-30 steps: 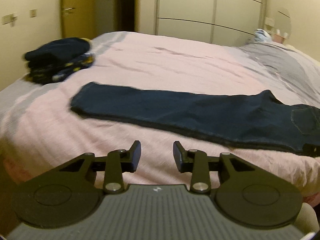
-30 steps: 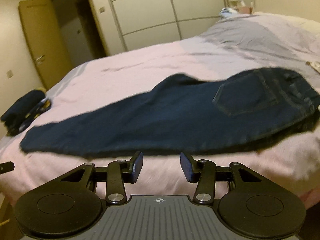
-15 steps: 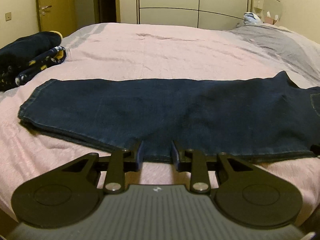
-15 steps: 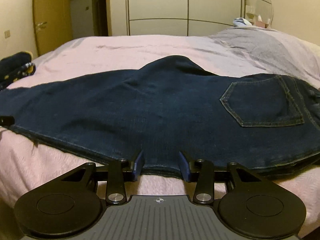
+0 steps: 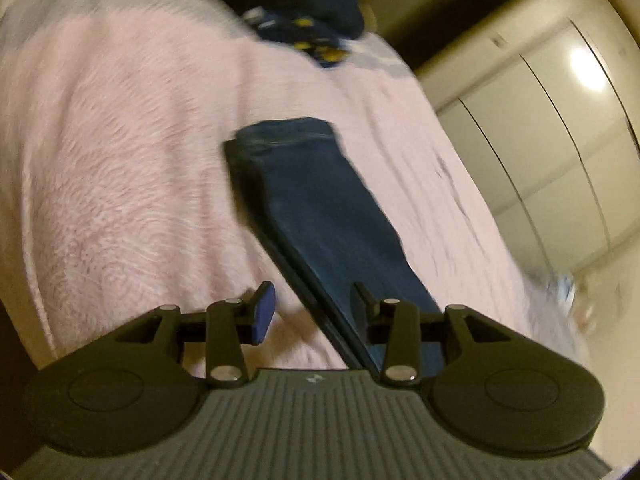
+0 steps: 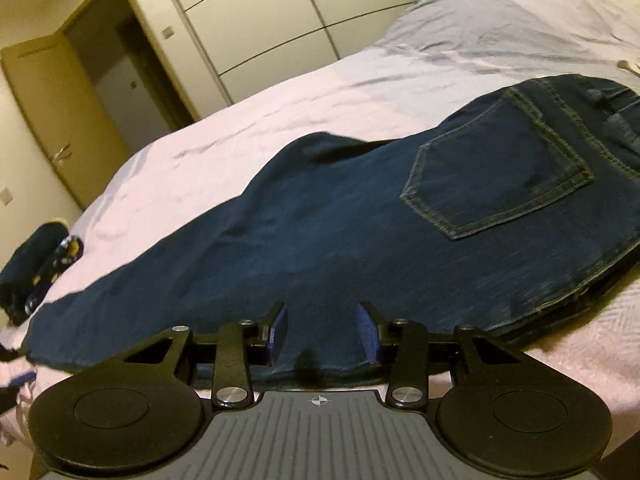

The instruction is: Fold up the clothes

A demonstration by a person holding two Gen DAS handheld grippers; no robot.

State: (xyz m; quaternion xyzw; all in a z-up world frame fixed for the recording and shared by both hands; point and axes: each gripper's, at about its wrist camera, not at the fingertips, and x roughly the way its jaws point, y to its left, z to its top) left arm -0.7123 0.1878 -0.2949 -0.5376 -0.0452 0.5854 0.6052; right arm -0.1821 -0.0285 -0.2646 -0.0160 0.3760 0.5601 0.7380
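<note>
My left jaws (image 5: 310, 312) rolled, just widened, astride jeans (image 5: 320, 208) edge, ungripped; hem at 12. Right jaws (image 6: 322, 334) agape over jeans (image 6: 320, 240), nothing pinched.

Jeans (image 6: 320, 240) lie flat across the near part of the bed (image 6: 320, 92), legs stacked one on the other, waist end to the right, hems to the left. Back pocket (image 6: 496, 176) faces up near the waist. Pile of folded clothes (image 6: 36, 264) sits on the bed beyond the hems. Wardrobe (image 6: 256, 28) stands behind the bed, door (image 6: 60, 120) to its left.
</note>
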